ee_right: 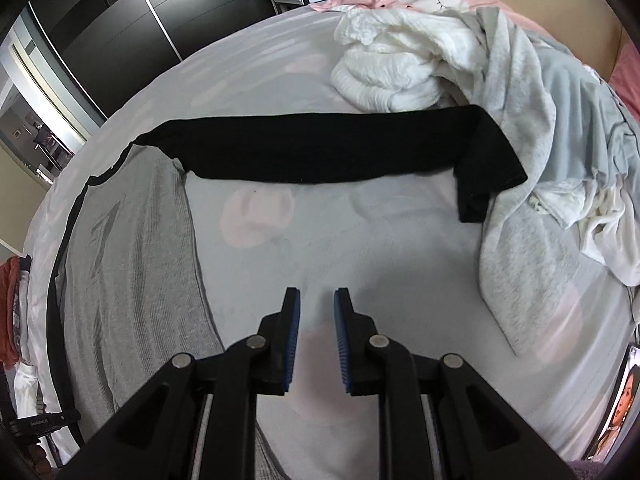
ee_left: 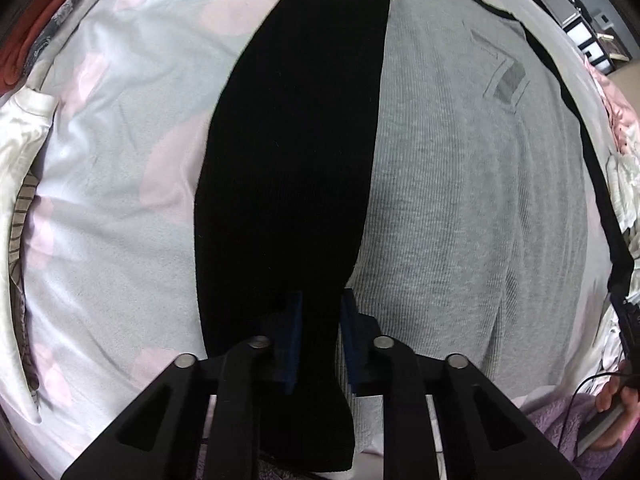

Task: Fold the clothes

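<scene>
Grey shirt [ee_left: 460, 200] with black sleeves lies flat on the bedsheet [ee_left: 120, 160]. Left gripper [ee_left: 320, 336] is clamped on one black sleeve [ee_left: 292, 160]. Right gripper [ee_right: 316, 336] hovers over bare sheet, fingers slightly apart, holding nothing.

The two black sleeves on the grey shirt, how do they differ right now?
The sleeve in the left view is folded in over the grey body; the sleeve in the right view lies stretched out sideways on the bedsheet. The first has the left gripper shut on its cuff end; the second is untouched, its cuff bent against the clothes pile. Both are plain black.
</scene>
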Tool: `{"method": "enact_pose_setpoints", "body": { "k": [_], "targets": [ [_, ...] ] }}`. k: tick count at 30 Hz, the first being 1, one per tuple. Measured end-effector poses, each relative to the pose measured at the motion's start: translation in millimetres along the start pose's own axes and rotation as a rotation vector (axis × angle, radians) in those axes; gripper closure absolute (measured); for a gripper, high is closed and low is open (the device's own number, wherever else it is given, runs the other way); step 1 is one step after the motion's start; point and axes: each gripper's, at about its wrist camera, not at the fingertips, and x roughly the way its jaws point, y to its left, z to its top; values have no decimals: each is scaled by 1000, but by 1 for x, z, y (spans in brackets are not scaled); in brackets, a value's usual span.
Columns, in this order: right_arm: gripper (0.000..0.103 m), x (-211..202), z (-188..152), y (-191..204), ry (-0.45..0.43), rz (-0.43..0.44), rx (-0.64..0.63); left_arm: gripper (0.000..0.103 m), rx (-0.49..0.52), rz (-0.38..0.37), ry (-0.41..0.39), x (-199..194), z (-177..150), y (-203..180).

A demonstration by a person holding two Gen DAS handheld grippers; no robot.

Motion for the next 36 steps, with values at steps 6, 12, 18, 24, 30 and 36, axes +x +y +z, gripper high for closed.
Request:
{"method": "enact_pose_setpoints", "body": {
  "k": [6, 12, 18, 24, 30, 36],
  "targets": [
    [86, -2, 0, 0, -3, 9, -1, 97, -23, 25, -73, -16, 0, 6],
    [86, -3, 0, 2, -7, 5, -15, 97, -73, -40, -182, -41, 0, 20],
    [86, -2, 0, 5, -7, -5, -31, 97, -110, -109, -336, -83, 1, 35],
    [86, 3, 1, 12, -1, -11, -64, 98, -83, -82, -429, -133, 29, 47],
    [86, 12, 3, 17, 10, -5, -87, 98, -92, -9, -480, -173, 78, 70],
    [86, 19, 7, 25, -18, -37, -92, 98, -113, 151, -500, -192, 134, 109]
  ]
}}
